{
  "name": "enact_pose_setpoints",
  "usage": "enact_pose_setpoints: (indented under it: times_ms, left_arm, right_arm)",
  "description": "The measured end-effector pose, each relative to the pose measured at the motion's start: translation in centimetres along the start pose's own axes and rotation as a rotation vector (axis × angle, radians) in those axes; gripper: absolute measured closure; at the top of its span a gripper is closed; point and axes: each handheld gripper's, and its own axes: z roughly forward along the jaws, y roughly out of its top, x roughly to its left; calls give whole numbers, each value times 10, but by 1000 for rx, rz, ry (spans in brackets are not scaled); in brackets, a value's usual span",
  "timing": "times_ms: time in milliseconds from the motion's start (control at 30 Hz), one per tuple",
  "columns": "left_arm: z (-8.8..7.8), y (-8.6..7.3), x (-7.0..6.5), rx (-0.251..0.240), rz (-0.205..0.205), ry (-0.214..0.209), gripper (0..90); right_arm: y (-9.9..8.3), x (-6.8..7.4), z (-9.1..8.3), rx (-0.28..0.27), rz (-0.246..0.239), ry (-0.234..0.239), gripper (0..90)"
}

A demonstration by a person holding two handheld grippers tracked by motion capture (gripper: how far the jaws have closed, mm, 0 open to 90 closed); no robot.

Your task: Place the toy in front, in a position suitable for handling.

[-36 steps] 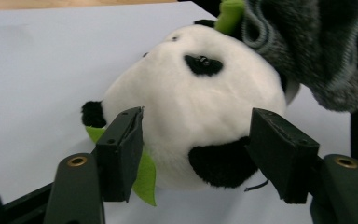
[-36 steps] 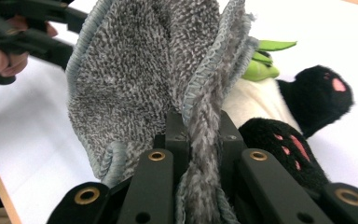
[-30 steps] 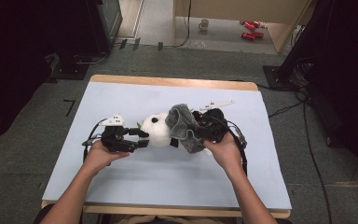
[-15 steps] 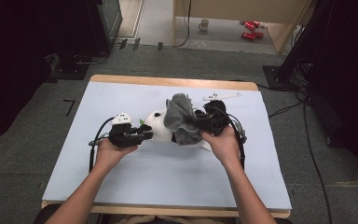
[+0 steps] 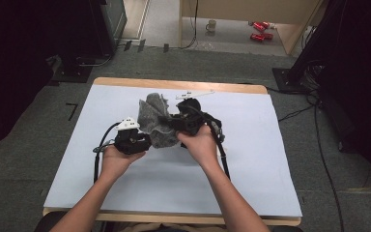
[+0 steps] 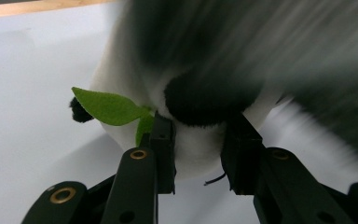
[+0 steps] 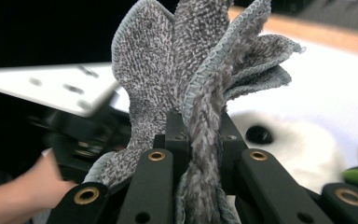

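Note:
A white and black plush toy with a green felt leaf lies on the pale mat. My left gripper has just been closing its jaws, and its pads now press the plush's white body from both sides. In the high view the left gripper sits left of centre. My right gripper is shut on a bunched grey towel. It holds the towel draped over the plush, right beside the left gripper. The right gripper view shows part of the plush behind the towel.
The mat covers a wooden table. Cables trail from both grippers across the mat. On the floor beyond the table stand a mug and red cans. Dark equipment flanks the table at the back left.
The right gripper has carried the towel leftward over the plush, hiding it from above. The left gripper has moved right to the plush and its jaws have closed on it.

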Motion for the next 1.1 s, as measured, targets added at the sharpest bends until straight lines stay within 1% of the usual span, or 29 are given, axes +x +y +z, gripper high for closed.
enact_pose_setpoints:
  times_ms: [67,100,133,167,233,267,333,467,500,567,633,767,800,900,967,1100]
  left_arm:
    - [1,0,0,26,-7,11,703]
    - [2,-1,1,34,-11,10,707]
    - [2,-2,2,38,-10,12,710]
    - [2,-2,3,42,-10,13,713]
    - [3,-2,4,45,-16,12,715]
    - [3,-2,4,47,-19,16,716]
    - [3,-2,5,51,-24,18,717]
    - [3,-3,8,59,-52,24,718]
    - [3,-3,9,53,-61,19,718]
    - [3,-3,10,52,-54,14,718]
    - [3,-3,10,49,-57,10,719]
    - [3,-5,17,56,-84,4,719]
    - [3,-5,18,55,-87,-1,719]
    - [3,-4,17,41,-88,-9,720]
    - [3,-4,18,41,-92,-9,721]
    - [2,-4,20,42,-113,-12,721]
  right_arm:
    - [-9,-7,14,51,1,-49,806]
    - [-13,-10,16,45,1,-47,806]
    - [-15,-14,16,46,19,-45,806]
    - [-17,-16,15,48,22,-52,806]
    - [-19,-18,11,62,0,-93,806]
    - [-20,-20,8,64,-8,-104,806]
    - [-22,-22,2,75,-18,-144,806]
    - [-29,-32,-10,93,-12,-196,806]
    - [-31,-36,-13,104,-4,-209,806]
    - [-36,-43,-19,102,18,-198,806]
    - [-37,-47,-25,103,17,-207,805]
    - [-37,-57,-39,93,28,-234,806]
    - [-37,-61,-44,85,43,-243,806]
    - [-38,-68,-55,77,53,-255,808]
    - [-38,-72,-62,67,58,-268,808]
    - [-37,-81,-79,32,78,-299,808]
